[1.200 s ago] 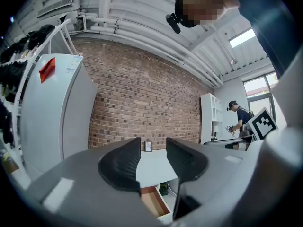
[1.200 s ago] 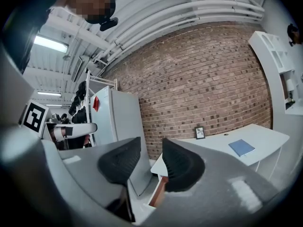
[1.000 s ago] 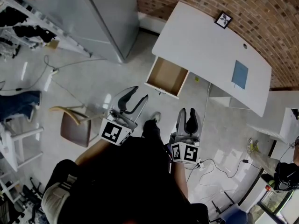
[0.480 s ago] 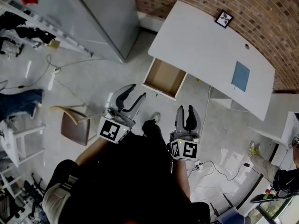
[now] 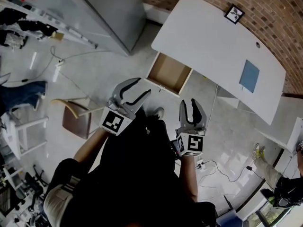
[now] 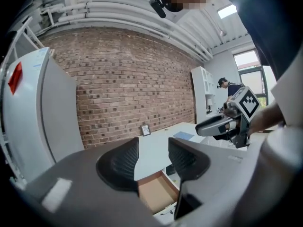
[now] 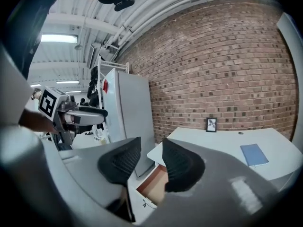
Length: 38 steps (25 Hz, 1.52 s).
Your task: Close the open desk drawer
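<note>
The white desk [image 5: 213, 41] stands against the brick wall, with its wooden drawer [image 5: 169, 73] pulled out over the floor and nothing in it. My left gripper [image 5: 138, 90] hovers just short of the drawer's front left corner; its jaws have just been opening and hold nothing. My right gripper [image 5: 188, 103] is open and bare, below the drawer's right side. In the left gripper view the drawer [image 6: 154, 193] shows low between the left gripper's [image 6: 152, 157] pads. In the right gripper view the drawer [image 7: 154, 186] lies under the right gripper's [image 7: 150, 160] pads.
A tall grey cabinet [image 5: 109, 18] stands left of the desk. A brown chair [image 5: 75, 124] sits on the floor to my left. On the desk lie a blue notebook [image 5: 249, 77] and a small picture frame [image 5: 234, 14]. Cables [image 5: 222, 171] trail on the floor at right.
Both grippers have moved forward towards the drawer. The left gripper's jaws stand wider apart than before and it has rolled a little.
</note>
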{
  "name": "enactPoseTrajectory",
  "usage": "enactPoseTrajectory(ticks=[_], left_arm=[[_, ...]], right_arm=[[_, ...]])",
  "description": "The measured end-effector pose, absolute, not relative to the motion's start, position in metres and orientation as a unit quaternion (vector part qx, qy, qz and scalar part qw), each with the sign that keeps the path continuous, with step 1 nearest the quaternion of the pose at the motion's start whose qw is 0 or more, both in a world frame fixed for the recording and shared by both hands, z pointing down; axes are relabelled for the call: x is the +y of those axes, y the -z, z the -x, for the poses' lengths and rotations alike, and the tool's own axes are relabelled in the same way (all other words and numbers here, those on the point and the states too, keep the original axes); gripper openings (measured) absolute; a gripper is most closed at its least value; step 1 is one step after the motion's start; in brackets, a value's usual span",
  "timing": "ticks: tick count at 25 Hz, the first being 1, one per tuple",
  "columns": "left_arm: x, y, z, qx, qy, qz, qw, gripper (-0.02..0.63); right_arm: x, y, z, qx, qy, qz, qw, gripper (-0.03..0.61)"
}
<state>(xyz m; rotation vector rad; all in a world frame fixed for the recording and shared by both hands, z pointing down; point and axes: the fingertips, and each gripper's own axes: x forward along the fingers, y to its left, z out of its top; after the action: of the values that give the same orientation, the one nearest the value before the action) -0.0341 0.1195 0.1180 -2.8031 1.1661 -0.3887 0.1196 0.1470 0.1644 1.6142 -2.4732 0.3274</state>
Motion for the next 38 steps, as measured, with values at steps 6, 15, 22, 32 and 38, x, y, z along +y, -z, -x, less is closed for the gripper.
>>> enactPoseTrajectory(ticks=[6,15,22,32,38], left_arm=[[0.113,-0.162,0.033,0.335,0.211,0.917,0.051,0.218],[0.085,-0.239,0.042,0.269,0.274,0.923,0.02,0.209],[0.057,-0.31,0.046,0.22,0.327,0.919,0.023,0.219],[0.061,-0.411,0.046,0.118,0.412,0.902,0.046,0.233],[0.072,-0.467,0.055,0.097,0.444,0.89,0.031,0.235]], right_arm=[[0.136,-0.194,-0.112,-0.839,-0.104,-0.515,0.142,0.147],[0.113,-0.262,-0.087,-0.852,-0.104,-0.443,0.26,0.13],[0.102,-0.342,-0.082,-0.841,-0.147,-0.388,0.348,0.12],[0.109,-0.449,-0.081,-0.821,-0.156,-0.326,0.443,0.121],[0.122,-0.501,-0.083,-0.809,-0.163,-0.297,0.481,0.123]])
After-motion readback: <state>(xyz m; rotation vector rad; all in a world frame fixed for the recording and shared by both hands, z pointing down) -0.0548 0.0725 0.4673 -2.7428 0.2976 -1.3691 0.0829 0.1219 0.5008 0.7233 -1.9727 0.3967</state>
